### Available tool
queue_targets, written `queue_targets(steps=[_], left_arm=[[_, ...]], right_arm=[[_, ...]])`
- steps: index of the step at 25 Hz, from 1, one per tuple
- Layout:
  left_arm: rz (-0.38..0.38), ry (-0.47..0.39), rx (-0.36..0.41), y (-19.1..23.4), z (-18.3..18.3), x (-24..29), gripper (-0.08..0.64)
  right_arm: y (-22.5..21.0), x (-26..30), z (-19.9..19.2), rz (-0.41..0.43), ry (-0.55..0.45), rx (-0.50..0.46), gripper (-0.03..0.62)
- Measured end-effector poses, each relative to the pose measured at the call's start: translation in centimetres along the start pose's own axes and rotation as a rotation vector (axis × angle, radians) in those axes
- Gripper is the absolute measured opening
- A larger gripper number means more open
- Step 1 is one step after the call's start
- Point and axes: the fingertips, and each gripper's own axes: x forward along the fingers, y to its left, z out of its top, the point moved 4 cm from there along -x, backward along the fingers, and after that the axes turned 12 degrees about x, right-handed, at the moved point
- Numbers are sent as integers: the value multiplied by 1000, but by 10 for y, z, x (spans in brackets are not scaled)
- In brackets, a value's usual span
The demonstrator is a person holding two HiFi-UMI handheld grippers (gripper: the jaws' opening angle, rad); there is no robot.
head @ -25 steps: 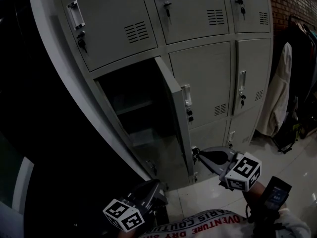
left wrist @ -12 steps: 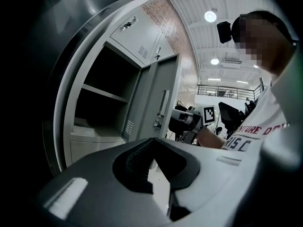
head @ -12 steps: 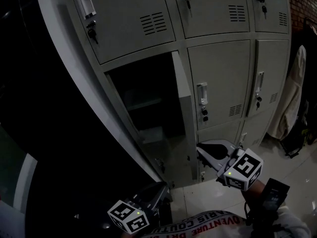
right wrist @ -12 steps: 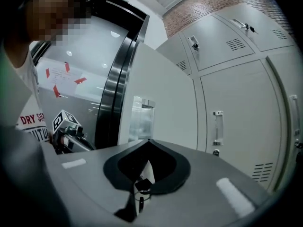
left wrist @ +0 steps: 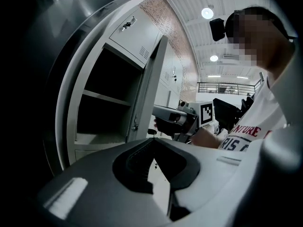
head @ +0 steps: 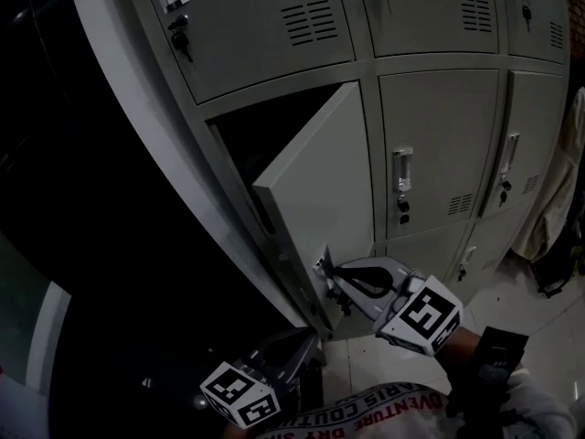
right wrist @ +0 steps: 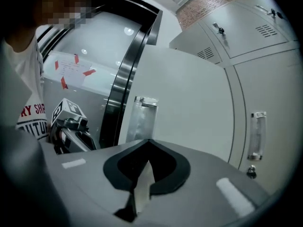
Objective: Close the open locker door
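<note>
Locker door [head: 315, 181], middle row of grey locker bank [head: 430, 26]: hinged at right, ajar, free edge standing out from frame, dark gap open at left. Long axis vertical. Right gripper [head: 335, 273]: jaws together, nothing between, tips at door's outer face low by handle [right wrist: 142, 119]; contact not certain. Closing push judged to run from tips into opening. Left gripper [head: 306, 341]: jaws together, empty, lower, apart from door, farther of two.

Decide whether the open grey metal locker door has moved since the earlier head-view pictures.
Yes. The grey metal locker door has swung left across its dark opening, judged against the closed locker beside it.
</note>
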Motion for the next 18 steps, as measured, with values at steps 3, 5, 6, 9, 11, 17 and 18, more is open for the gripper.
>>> queue_targets(steps=[3, 5, 6, 9, 11, 17, 18], left_arm=[[2, 5, 11, 9, 1, 4, 5], [4, 11, 18, 15, 1, 7, 5], [5, 11, 20, 18, 1, 9, 5], [13, 3, 20, 27, 1, 13, 5], [20, -3, 11, 35, 0, 14, 5], [50, -27, -15, 56, -5, 17, 5], [52, -29, -20, 58, -6, 17, 5]], right_arm=[[-1, 23, 0, 33, 15, -24, -8], [-3, 39, 1, 54, 19, -31, -7], [-5, 46, 1, 65, 21, -30, -8], [-12, 67, 1, 84, 29, -40, -8], [-18, 81, 1, 87, 31, -45, -8], [-45, 121, -3, 70, 39, 5, -8], [-51, 126, -4, 62, 41, 19, -6]])
